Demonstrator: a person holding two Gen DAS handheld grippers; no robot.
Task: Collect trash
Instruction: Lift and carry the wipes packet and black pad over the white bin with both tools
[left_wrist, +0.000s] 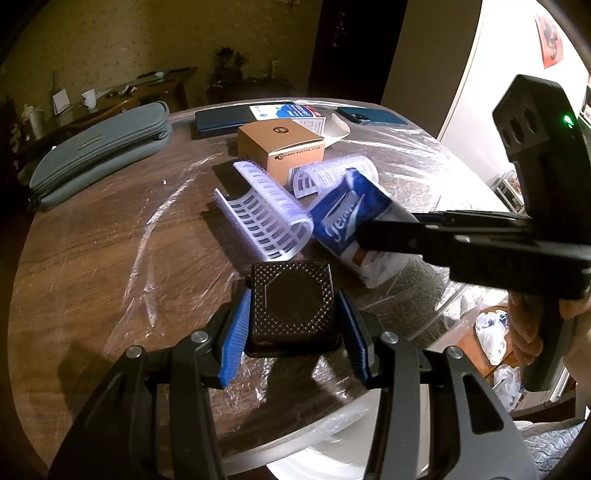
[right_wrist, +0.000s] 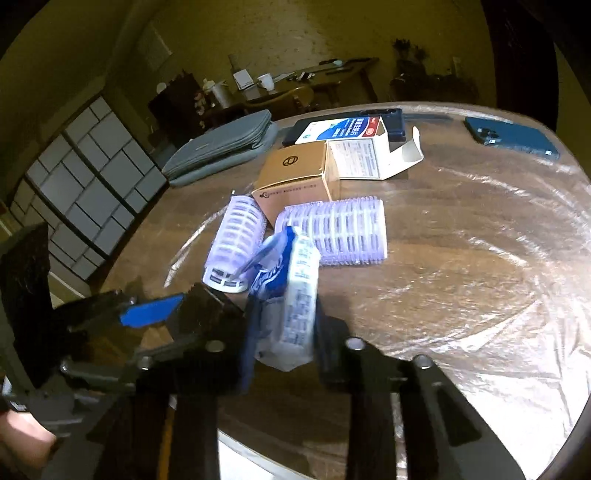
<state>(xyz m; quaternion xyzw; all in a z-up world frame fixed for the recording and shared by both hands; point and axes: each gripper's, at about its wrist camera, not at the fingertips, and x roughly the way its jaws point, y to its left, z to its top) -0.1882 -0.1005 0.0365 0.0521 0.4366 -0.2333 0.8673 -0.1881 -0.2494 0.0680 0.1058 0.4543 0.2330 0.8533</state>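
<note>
— On the table, left view: what does the left gripper hold?
— A dark box, clamped between its pads.
— Right view?
— The right gripper pinches a tissue pack, beside two curlers.

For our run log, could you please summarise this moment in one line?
left gripper: shut on dark square box | right gripper: shut on blue-white tissue pack
</note>
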